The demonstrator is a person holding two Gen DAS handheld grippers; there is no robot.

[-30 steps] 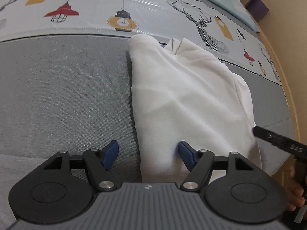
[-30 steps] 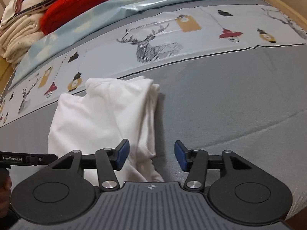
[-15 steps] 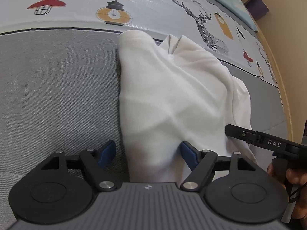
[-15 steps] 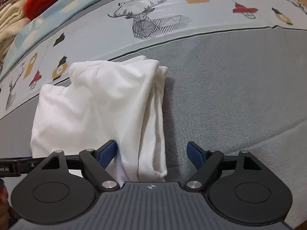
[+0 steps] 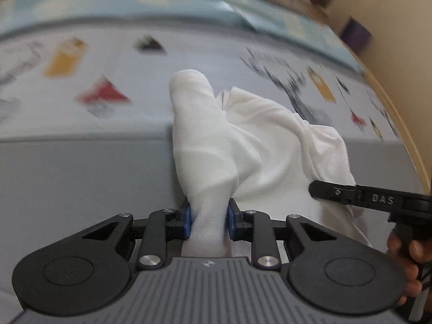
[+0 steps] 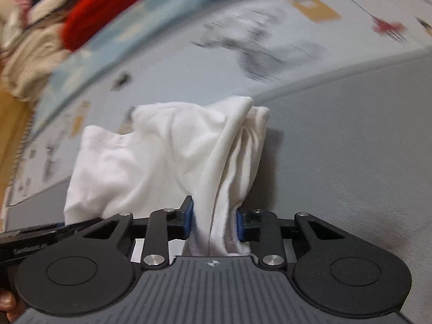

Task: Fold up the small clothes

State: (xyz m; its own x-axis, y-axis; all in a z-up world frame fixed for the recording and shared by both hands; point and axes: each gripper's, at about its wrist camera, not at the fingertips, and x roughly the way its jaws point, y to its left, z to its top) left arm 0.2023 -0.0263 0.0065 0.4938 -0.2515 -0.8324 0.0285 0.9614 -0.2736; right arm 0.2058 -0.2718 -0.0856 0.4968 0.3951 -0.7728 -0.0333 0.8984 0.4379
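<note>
Your left gripper (image 5: 208, 220) was clamped on the near left corner of the white garment (image 5: 251, 145), which lay on the grey mat (image 5: 81, 178), running from your jaws toward twelve o'clock. At three o'clock, your right gripper (image 6: 214, 222) pinched the bunched near right edge (image 6: 232, 162). The blur suggested, I think, a fast lift. Uneven pulling could have slipped the thick right bundle free, and the fold would have collapsed.

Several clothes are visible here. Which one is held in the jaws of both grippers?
The white garment on the grey surface. Left gripper and right gripper each pinch a near corner; the red garment and beige clothes lie untouched behind.
</note>
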